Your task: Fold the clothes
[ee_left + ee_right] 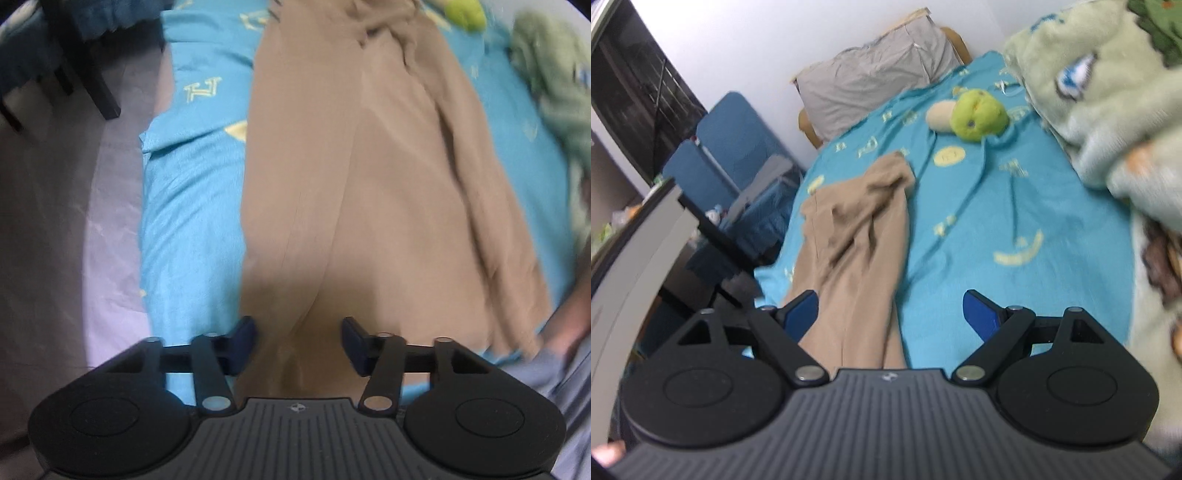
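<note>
Tan trousers (351, 177) lie lengthwise on a bed with a turquoise sheet (184, 206). In the left wrist view my left gripper (299, 341) is open, its blue pads either side of the trousers' near end, just above the cloth. In the right wrist view the same trousers (857, 236) stretch away, rumpled at the far end. My right gripper (890, 314) is open and empty, with the trousers' near part between its left pad and the middle.
A green plush toy (979, 114) and a grey pillow (871, 74) lie at the bed's head. A pale green fleece blanket (1108, 110) is heaped on the right. Dark chair legs (96, 88) and blue chairs (727, 147) stand left of the bed.
</note>
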### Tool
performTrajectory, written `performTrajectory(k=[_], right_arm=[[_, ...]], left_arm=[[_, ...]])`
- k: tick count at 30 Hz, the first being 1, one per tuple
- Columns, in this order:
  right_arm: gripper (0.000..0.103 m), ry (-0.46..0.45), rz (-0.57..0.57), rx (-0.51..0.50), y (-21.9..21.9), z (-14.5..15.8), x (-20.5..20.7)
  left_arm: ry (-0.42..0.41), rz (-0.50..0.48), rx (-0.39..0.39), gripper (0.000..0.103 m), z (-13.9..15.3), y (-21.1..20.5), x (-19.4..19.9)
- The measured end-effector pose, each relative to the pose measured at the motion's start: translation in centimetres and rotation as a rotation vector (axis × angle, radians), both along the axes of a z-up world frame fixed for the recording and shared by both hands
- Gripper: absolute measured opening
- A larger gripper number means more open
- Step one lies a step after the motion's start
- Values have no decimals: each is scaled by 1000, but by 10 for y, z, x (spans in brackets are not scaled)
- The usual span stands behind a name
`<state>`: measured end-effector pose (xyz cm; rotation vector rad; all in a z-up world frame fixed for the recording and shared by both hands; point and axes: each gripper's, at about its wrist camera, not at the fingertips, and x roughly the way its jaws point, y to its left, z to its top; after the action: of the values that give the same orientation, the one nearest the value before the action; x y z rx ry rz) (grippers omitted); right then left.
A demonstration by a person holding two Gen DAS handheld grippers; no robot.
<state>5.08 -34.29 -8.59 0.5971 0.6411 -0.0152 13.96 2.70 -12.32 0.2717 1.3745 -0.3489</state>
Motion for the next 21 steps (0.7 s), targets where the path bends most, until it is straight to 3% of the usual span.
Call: performTrajectory(k=[2,4,6,11,13,16,19,20,21], right_arm=[[88,11,-6,27,6,-7,-13],[87,7,10,11,13,-5,-17],[87,19,13,-12,17,-5,-14],[87,76,23,-14,21,-12,-3],[87,83,47,-18,25,-14,-1],[86,103,110,-50,40,-17,3],[86,153,191,-56,54,-24,8],[86,169,198,-69,57,-26,10],[86,187,195,-77,58,-28,11]], left_arm=[[-7,-69,73,5,-3,-11,-10],[-56,-128,109,2,5,-24,-22],[-104,-139,91,2,19,-31,-33],[-196,-40,-168,2,75,-37,-54],[-198,2,-266,2,83,-42,-62],[-161,19,-284,3,67,-55,-74],[-120,26,-286,12,41,-51,-75],[-117,51,-307,22,35,-44,-73],[-122,90,-338,41,32,-33,-68]])
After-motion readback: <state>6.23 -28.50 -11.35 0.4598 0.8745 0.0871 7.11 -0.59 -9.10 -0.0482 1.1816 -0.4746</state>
